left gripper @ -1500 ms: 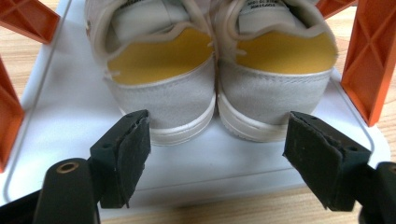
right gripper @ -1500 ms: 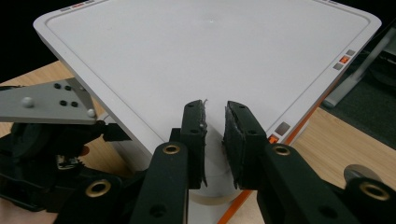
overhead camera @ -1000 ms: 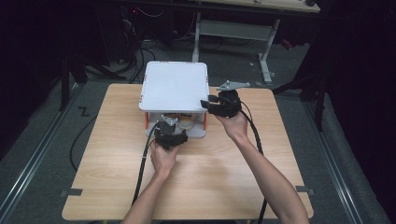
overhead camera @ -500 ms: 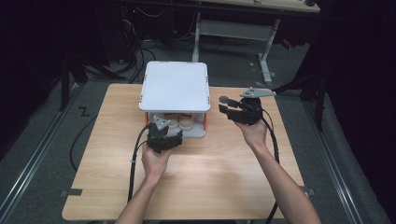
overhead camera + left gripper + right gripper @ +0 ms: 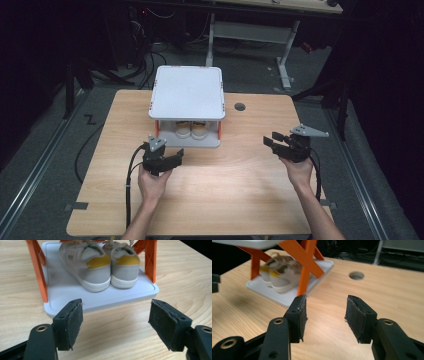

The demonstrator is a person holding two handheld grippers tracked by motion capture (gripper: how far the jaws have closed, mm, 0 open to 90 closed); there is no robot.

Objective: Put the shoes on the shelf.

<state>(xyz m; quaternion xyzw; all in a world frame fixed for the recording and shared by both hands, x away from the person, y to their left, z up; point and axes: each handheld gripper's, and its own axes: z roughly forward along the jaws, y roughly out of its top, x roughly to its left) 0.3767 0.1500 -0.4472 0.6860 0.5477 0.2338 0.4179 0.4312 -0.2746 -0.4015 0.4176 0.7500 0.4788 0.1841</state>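
Observation:
A small rack with a white top shelf (image 5: 187,92) and orange legs (image 5: 305,265) stands at the back middle of the wooden table. A pair of grey-white shoes with yellow heels (image 5: 191,131) (image 5: 100,262) (image 5: 278,275) sits on its lower white shelf (image 5: 75,292). My left gripper (image 5: 177,156) (image 5: 116,315) hovers just in front of the rack, open and empty, pointing at the shoe heels. My right gripper (image 5: 267,141) (image 5: 325,312) is well to the right of the rack, pointing left at it. Its jaws have just been opening and nothing is between them.
A round cable hole (image 5: 240,106) (image 5: 356,275) lies in the tabletop right of the rack. Bare wood (image 5: 225,190) stretches from the rack to the near edge. A cable (image 5: 131,185) trails from the left gripper. Dark floor, cables and a desk frame (image 5: 282,55) lie beyond.
Both hands have drawn back from the rack. The right gripper swung out to the right and lower, its jaws a little wider. The left gripper slid toward the person and slightly left.

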